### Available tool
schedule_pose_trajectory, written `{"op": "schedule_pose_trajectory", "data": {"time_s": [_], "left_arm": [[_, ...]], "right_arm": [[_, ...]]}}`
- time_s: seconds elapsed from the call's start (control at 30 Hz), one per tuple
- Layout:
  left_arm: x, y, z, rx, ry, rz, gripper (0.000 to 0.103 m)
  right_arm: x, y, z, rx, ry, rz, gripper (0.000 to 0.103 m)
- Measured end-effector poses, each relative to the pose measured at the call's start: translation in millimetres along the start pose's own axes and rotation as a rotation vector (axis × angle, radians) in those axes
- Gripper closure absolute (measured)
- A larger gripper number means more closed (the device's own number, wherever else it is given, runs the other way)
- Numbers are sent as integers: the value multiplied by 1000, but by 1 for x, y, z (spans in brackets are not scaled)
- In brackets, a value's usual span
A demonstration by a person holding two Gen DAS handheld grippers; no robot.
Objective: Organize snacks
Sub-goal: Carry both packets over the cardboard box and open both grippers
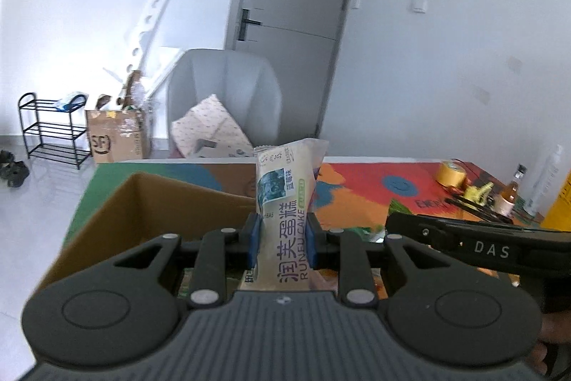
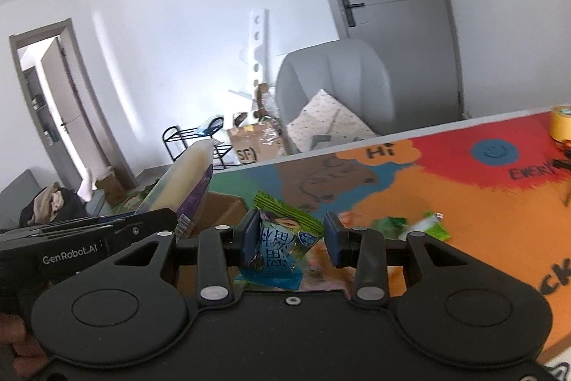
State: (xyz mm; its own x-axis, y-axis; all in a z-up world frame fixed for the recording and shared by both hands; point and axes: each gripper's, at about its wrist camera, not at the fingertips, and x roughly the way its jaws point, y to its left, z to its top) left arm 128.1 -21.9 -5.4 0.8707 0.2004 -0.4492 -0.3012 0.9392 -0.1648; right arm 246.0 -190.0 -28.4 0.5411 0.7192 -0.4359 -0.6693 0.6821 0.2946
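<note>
L gripper (image 1: 283, 240) has its jaws clamped on a cream cake packet (image 1: 285, 199) w/ "RUNFU CAKE" print; packet stands upright between the blue pads (image 1: 254, 240), top end sticking up well past them, above the table. Just beyond and to the left of it sits an open cardboard box (image 1: 142, 213), brown inside, on the green end of the table (image 1: 360, 181). R gripper (image 2: 291, 236) carries a small green-and-blue snack pouch (image 2: 285, 238): left pad pressed on it, pouch crumpled and tilted, right pad looks slightly off the foil, so grip seems one-sided but the pouch is lifted off the table and held. In the right wrist view the L gripper's body shows at left w/ the cake packet poking up diagonally from it. More green snack wrappers (image 2: 424, 225) lie on the orange part of the table, near the R gripper's right finger, blurred. Far right end of table: yellow tape roll (image 1: 451, 174), a small bottle (image 1: 514, 184), other bits too small to tell. Behind the table: grey armchair (image 1: 228, 91) w/ a patterned cushion (image 1: 210, 127), grey door (image 1: 296, 20), black shoe rack (image 1: 53, 127), an SF carton (image 1: 114, 138) on the floor.
</note>
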Motion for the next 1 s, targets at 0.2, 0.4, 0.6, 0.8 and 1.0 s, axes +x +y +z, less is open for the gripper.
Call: {"op": "schedule_pose_trajectory", "data": {"time_s": [0.2, 0.4, 0.6, 0.8, 1.0], "left_arm": [[0, 33, 3, -32, 7, 39, 79], [0, 63, 8, -43, 6, 69, 79], [6, 85, 7, -45, 35, 82, 78], [17, 106, 4, -60, 63, 102, 78], [15, 118, 5, -80, 52, 110, 72]], "right_arm": [[21, 25, 5, -29, 19, 35, 66], [39, 49, 8, -55, 38, 59, 66], [54, 69, 9, -82, 60, 74, 66], [71, 85, 9, -108, 90, 71, 66], [82, 98, 6, -119, 119, 71, 66]]}}
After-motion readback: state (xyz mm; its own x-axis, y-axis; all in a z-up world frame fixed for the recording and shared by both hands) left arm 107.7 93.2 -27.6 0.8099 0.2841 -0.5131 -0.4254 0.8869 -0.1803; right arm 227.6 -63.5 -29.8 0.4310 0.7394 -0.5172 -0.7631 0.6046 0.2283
